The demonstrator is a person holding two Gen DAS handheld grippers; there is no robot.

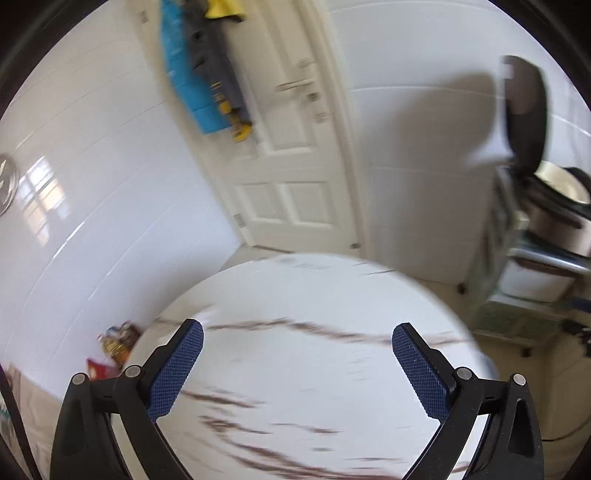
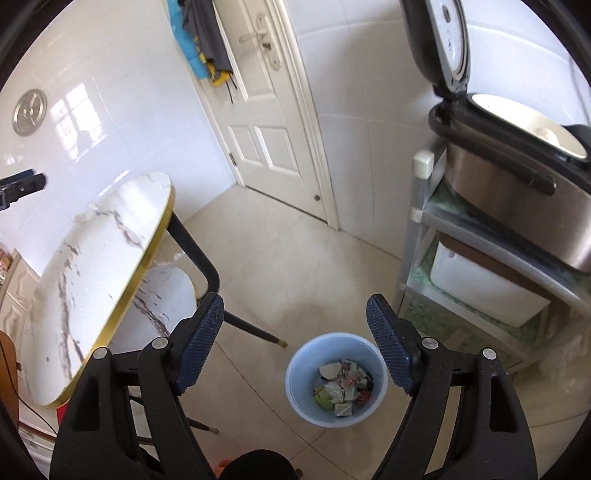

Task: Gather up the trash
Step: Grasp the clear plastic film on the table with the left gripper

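One round white marble-patterned bench [image 2: 92, 266] with a gold rim stands left of the one round light-blue plastic bin [image 2: 334, 380] on the floor. One steel rice cooker [image 2: 517, 199], lid up, sits on a shelf right of the bin. The bin holds a heap of crumpled wrappers [image 2: 343, 387]. The right tool [image 2: 295, 347] hangs above the bin, spread and empty. The left tool [image 1: 297, 373], over the bench, is spread wide and empty.

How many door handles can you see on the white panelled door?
1: a silver lever handle sits on the white panelled door, upper middle of the right wrist view, with a lock plate below it. The left wrist view is blurred.
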